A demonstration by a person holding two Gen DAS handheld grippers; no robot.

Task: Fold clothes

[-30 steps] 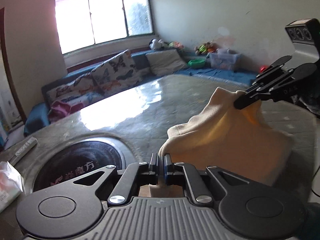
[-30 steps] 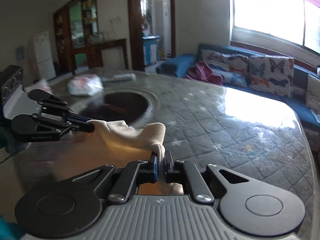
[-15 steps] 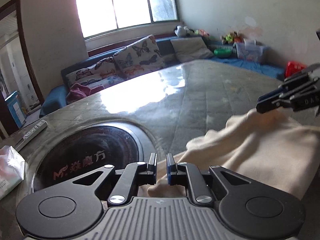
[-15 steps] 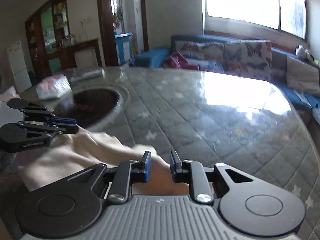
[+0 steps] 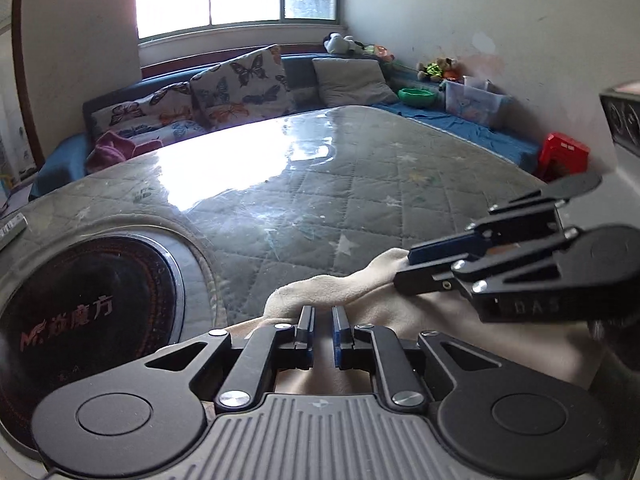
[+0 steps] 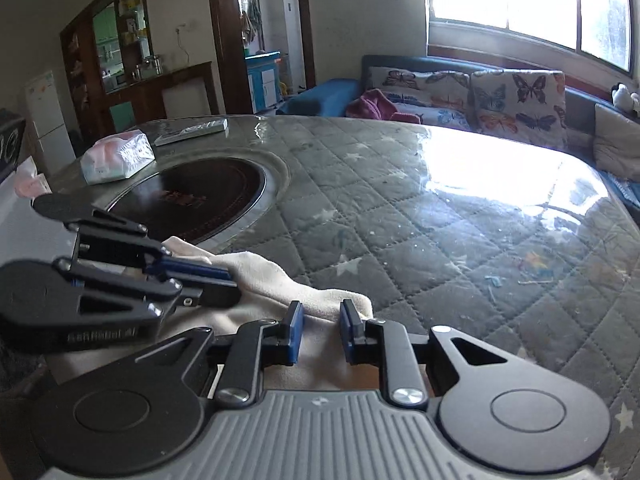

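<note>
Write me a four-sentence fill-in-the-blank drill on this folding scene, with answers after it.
1. The cream fleece garment lies on the ___ table cover.
2. The right hand-held gripper has its jaws ___.
3. The sofa cushions show printed ___.
4. The left hand-held gripper has its jaws ___.

Answers: quilted; open; butterflies; open

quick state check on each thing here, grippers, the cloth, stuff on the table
left gripper: open, fingers over the cloth's edge
right gripper: open, cloth lying between its fingers
cream garment: lying rumpled on the table, gripped by neither
tissue pack: lying beside the round hob
remote: lying flat
</note>
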